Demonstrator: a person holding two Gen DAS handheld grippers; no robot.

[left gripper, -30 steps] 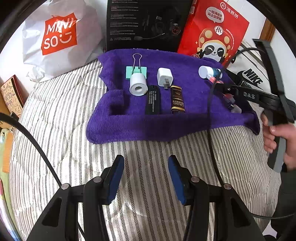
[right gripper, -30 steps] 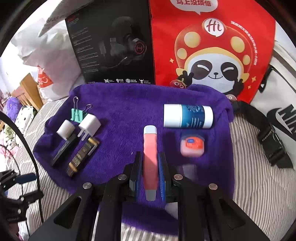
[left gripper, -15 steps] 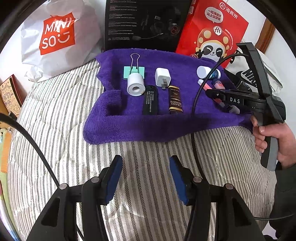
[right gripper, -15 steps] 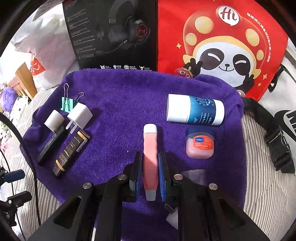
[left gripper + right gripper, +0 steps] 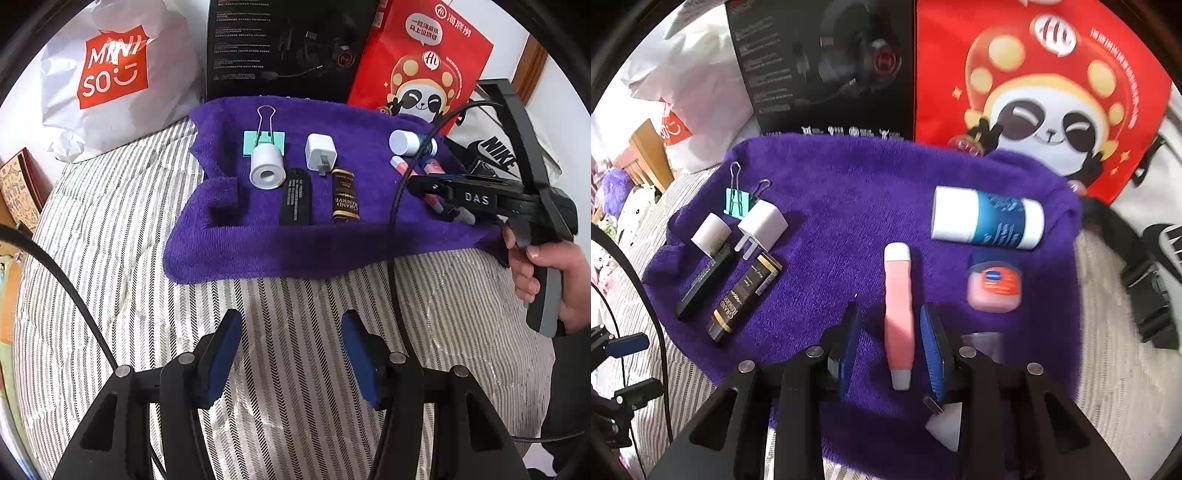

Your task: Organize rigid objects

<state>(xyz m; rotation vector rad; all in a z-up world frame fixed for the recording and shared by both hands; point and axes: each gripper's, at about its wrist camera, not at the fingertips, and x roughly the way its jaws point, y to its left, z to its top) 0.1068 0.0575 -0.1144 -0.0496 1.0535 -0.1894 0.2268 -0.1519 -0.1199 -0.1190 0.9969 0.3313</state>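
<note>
A purple towel (image 5: 842, 206) lies on striped bedding and carries the small objects. My right gripper (image 5: 888, 308) is low over its near right part. Its jaws are opening, and a pink tube (image 5: 898, 302) lies on the towel between the pads, free of both. Right of it sit a small pink jar (image 5: 994, 286) and a blue-and-white stick (image 5: 988, 218). On the left are a teal binder clip (image 5: 737, 201), a white charger (image 5: 762, 225), a white cylinder (image 5: 711, 234), a black stick (image 5: 701, 284) and a brown tube (image 5: 744, 295). My left gripper (image 5: 290, 321) hangs over the bedding with its jaws opening and nothing between them.
Behind the towel stand a white Miniso bag (image 5: 110, 74), a black headset box (image 5: 280, 48) and a red panda bag (image 5: 424, 66). A Nike bag with a black strap (image 5: 1145, 295) lies to the right. A small white piece (image 5: 945, 421) sits under the right gripper.
The right gripper's jaws have parted from the pink tube, which they held shut before; the tube now rests on the towel. The left gripper's jaws stand slightly wider.
</note>
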